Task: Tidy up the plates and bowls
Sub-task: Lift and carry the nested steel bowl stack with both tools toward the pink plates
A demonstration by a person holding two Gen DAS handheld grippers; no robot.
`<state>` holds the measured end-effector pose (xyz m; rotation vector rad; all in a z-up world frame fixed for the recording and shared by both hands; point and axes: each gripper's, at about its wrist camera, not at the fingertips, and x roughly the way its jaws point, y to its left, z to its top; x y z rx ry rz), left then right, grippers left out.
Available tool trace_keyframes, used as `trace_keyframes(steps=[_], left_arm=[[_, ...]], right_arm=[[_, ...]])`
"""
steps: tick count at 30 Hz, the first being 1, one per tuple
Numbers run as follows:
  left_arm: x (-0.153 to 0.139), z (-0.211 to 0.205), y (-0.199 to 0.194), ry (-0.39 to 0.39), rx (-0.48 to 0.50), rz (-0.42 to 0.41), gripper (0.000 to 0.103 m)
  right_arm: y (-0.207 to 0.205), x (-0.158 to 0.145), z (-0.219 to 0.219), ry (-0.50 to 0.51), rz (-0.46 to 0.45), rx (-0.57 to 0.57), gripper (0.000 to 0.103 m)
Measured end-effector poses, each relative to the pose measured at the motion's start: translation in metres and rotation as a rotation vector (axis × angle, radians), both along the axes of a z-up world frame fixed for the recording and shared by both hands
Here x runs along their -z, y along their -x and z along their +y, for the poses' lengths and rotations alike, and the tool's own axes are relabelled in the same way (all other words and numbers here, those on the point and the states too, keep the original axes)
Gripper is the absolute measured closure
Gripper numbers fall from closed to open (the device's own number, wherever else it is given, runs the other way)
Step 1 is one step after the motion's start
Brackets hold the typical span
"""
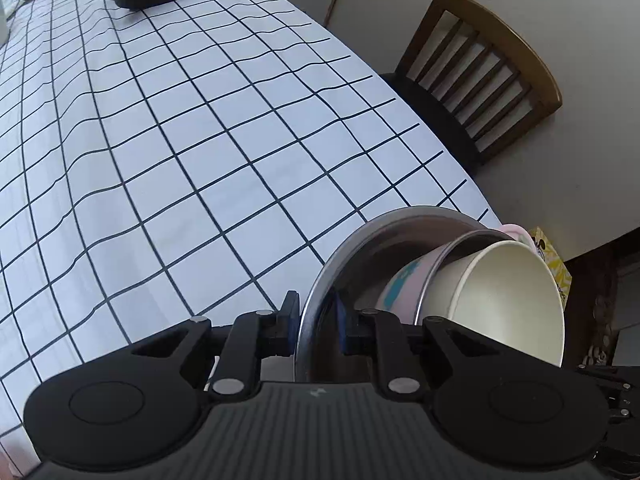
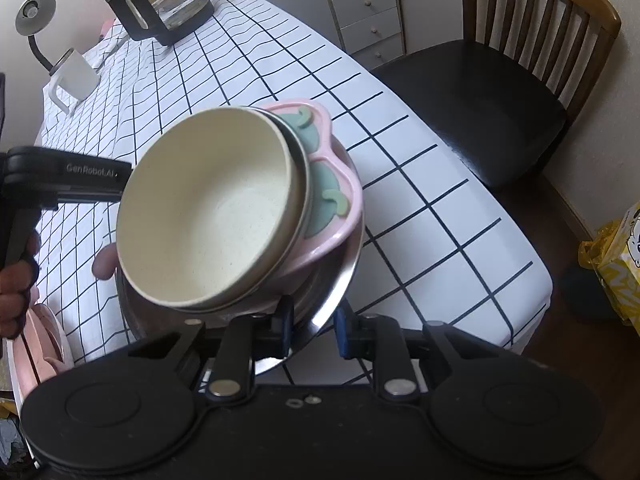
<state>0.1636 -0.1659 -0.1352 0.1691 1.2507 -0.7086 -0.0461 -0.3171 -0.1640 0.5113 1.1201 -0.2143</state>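
We hold the steel plate (image 2: 340, 280) with both tongs, left tongs (image 1: 316, 324) and right tongs (image 2: 312, 330) clamped on its rim. Stacking appears done: cream bowl (image 2: 204, 208) nested in pink dish (image 2: 340, 184), above the tabletop (image 2: 440, 200). Placement remains.

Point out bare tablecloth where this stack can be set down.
The checked tablecloth lies bare between the glass kettle at the far end and the stack's steel plate. The far-left corner around the white mug is tighter, and pink dishes crowd the near-left edge.
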Motion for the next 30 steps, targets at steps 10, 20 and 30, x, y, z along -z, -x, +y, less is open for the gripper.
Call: trace_keyframes(steps=[10, 20, 30], left_arm=[[-0.018, 0.017, 0.02, -0.028, -0.062, -0.061, 0.087], [-0.068, 0.073, 0.03, -0.035, -0.203, -0.13, 0.092], [-0.062, 0.1, 0.019, 0.017, -0.288, -0.217, 0.103]], right_arm=[[-0.006, -0.011, -0.008, -0.011, -0.007, -0.061, 0.085], [-0.027, -0.053, 0.012, 0.004, -0.069, -0.216, 0.086], [-0.077, -0.073, 0.066, 0.122, -0.168, -0.38, 0.096]])
